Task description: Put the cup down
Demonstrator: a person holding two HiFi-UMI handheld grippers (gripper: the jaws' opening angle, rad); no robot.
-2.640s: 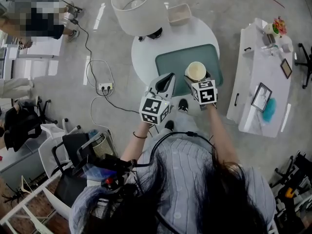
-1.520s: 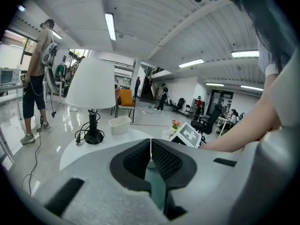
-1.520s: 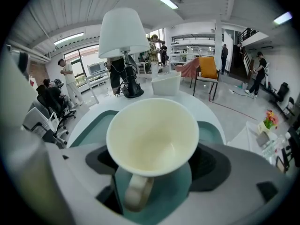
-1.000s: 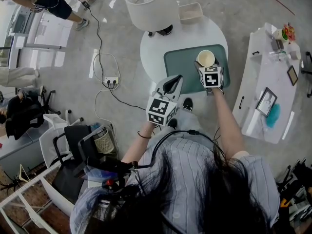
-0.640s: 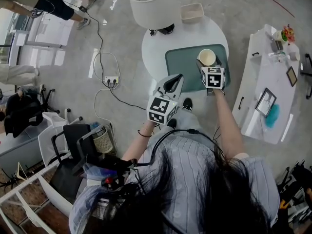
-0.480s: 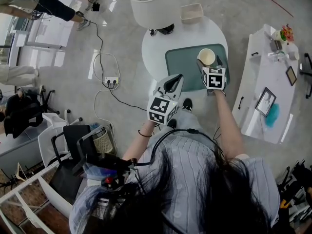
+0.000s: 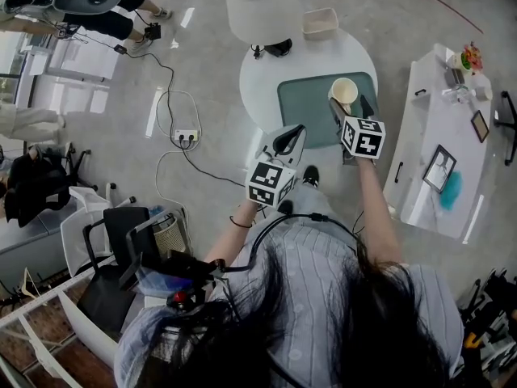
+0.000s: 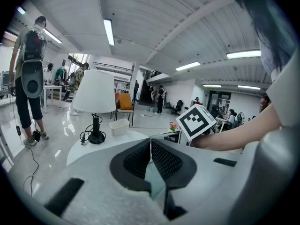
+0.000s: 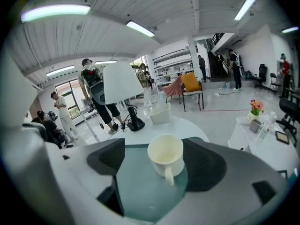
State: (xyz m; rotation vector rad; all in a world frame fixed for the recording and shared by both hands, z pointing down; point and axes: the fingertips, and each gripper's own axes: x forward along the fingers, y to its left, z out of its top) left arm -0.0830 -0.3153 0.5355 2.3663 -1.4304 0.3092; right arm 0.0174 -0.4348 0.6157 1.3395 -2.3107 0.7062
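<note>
A cream cup (image 9: 165,154) with its handle toward the camera stands upright on the green mat (image 9: 140,191). In the head view the cup (image 7: 343,91) sits at the mat's (image 7: 303,103) far right, on the round white table (image 7: 355,55). My right gripper (image 9: 161,165) is open, its jaws wide on both sides of the cup with gaps showing. From above, the right gripper (image 7: 349,107) lies just behind the cup. My left gripper (image 8: 150,150) is shut on nothing and hovers at the table's near edge (image 7: 289,139).
A white lamp (image 7: 254,6) and a small white tray (image 7: 321,23) stand at the table's far side. A long white side table (image 7: 436,148) with small items runs along the right. A power strip and cables (image 7: 186,136) lie on the floor to the left.
The right gripper carried the cup forward and down onto the mat's far right. Now its marker cube has drawn back a little from the cup. The left gripper has barely moved.
</note>
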